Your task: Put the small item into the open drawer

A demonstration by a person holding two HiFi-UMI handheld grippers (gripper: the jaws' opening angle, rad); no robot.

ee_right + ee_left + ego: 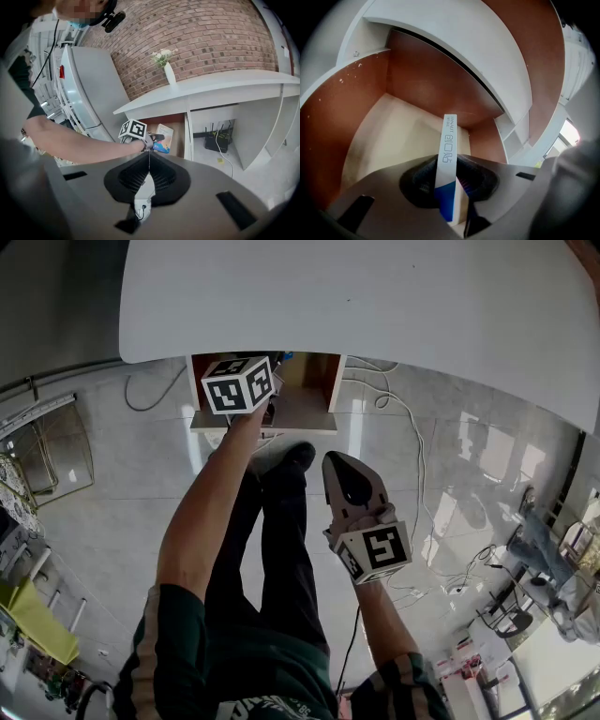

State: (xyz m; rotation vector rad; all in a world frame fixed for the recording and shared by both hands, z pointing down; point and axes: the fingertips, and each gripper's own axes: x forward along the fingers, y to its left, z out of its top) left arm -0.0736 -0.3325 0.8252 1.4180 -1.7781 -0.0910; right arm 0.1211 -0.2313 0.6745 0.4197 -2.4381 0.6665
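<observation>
The small item is a flat white and blue box (447,154), seen edge-on, and my left gripper (449,174) is shut on its lower half. That gripper reaches into the open drawer (393,136), which has brown walls and a pale floor, and the box hangs just above the floor. In the head view the drawer (309,399) juts out from under the white desk, and the left gripper (266,411) is mostly hidden behind its marker cube. The right gripper view shows the box (164,137) inside the drawer (180,133). My right gripper (149,161) is shut on nothing, held back over the floor (339,465).
The white desk top (375,296) overhangs the drawer. Cables (412,446) trail on the tiled floor to the right. A router (216,140) sits under the desk, and a vase of flowers (168,70) stands on top. The person's legs (281,521) stand before the drawer.
</observation>
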